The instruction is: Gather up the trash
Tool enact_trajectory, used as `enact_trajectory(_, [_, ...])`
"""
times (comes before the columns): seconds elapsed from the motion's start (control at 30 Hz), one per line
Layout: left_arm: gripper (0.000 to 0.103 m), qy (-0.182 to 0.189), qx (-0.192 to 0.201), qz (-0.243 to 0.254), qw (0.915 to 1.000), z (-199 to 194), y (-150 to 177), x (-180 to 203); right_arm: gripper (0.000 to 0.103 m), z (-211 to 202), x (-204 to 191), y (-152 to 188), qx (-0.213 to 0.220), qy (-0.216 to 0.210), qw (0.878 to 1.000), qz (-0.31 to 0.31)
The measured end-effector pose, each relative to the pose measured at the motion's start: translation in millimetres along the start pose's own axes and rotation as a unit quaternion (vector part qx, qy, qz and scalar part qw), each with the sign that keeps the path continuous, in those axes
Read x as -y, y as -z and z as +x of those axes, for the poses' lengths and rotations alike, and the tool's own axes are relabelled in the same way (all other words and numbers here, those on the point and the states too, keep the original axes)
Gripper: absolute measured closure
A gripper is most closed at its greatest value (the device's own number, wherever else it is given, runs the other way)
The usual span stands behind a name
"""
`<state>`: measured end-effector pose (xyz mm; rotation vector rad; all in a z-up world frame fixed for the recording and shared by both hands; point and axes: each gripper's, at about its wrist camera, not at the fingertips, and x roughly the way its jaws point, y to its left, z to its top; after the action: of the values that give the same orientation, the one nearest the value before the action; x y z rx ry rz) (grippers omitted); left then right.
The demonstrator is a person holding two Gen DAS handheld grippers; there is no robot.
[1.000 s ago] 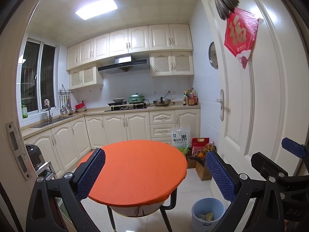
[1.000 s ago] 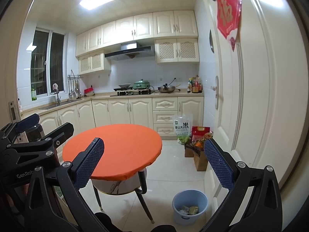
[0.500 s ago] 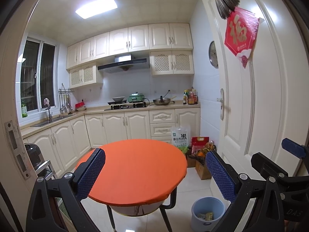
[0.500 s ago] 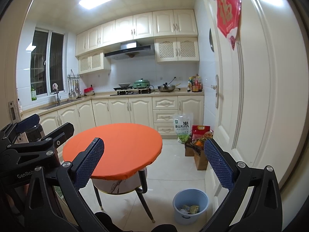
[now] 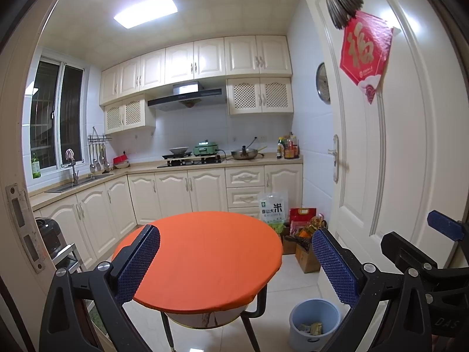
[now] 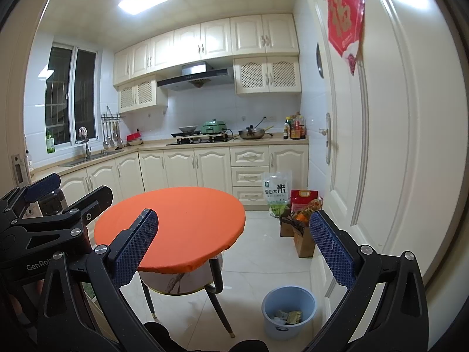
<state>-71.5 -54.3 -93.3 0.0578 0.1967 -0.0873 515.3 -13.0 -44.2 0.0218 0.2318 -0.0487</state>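
Nothing has shifted since a second ago: left gripper (image 5: 236,264) and right gripper (image 6: 234,252) both gape wide, empty, above the round blue plastic bucket (image 6: 288,312) holding crumpled wrappers beside the orange round table (image 6: 176,226).

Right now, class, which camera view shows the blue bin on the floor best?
The right wrist view: the whole blue bin shows, with scraps inside. In the left wrist view, the left tongs cover part of its right rim.
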Motion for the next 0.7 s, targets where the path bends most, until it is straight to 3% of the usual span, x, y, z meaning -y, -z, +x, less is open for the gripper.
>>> enact_trajectory(0.7, [0.001,-0.001,0.0,0.0,1.0,-1.3,1.6,-1.0,0.0,-1.3,-0.6,-1.1,-0.002,0.001,1.0,0.001])
